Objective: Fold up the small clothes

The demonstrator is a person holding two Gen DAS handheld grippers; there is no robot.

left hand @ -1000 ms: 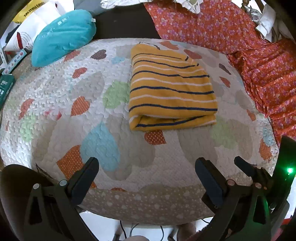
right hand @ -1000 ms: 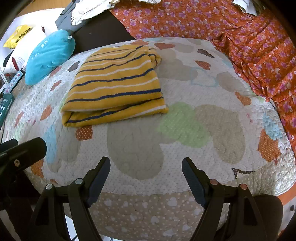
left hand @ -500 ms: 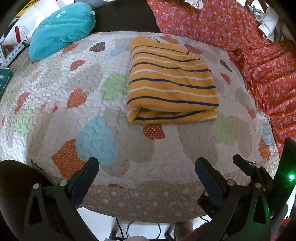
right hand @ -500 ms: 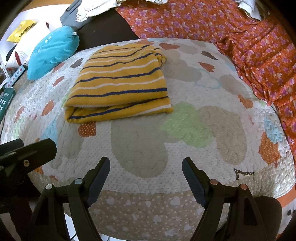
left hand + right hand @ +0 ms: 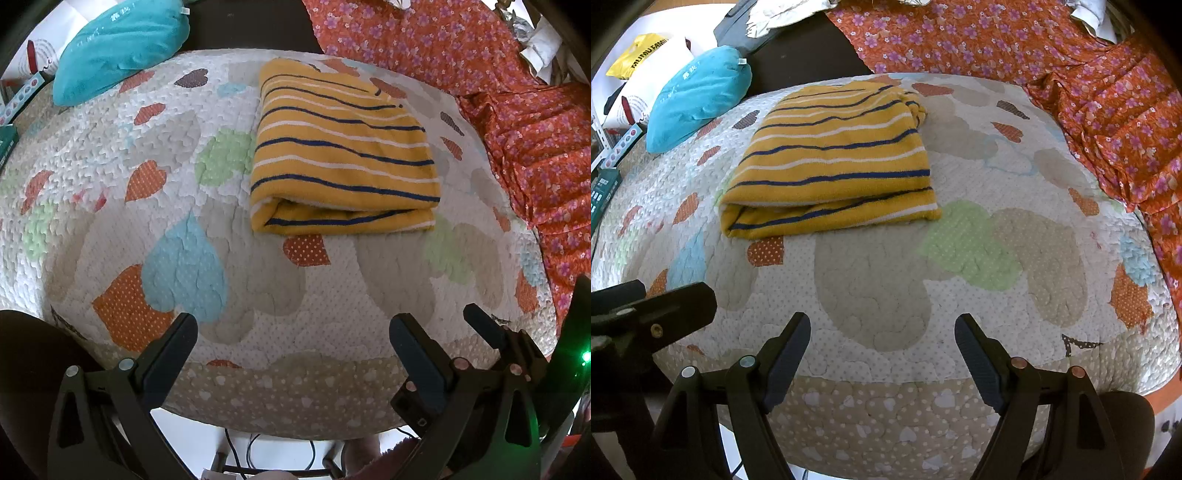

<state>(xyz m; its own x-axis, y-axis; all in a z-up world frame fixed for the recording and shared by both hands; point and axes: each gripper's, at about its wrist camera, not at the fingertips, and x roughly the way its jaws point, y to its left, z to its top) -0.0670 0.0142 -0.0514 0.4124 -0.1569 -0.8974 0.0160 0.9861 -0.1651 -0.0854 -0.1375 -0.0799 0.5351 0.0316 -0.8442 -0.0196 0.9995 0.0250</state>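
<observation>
A folded yellow garment with navy and white stripes [image 5: 343,151] lies on the heart-patterned quilt [image 5: 155,147]; it also shows in the right wrist view [image 5: 831,162]. My left gripper [image 5: 293,332] is open and empty, above the quilt's near edge, well short of the garment. My right gripper [image 5: 882,332] is open and empty, also near the front edge, to the right of the garment's fold. The left gripper shows at the lower left of the right wrist view [image 5: 657,314].
A teal pillow [image 5: 118,44] lies at the back left. Orange floral cloth [image 5: 535,147] covers the back and right side. A white and yellow bag [image 5: 642,62] and boxes sit at the far left. The quilt's front edge [image 5: 886,406] drops off below the grippers.
Both grippers have moved forward a little toward the garment, which looks larger and lower in both views. Both stay open and the garment has not moved.
</observation>
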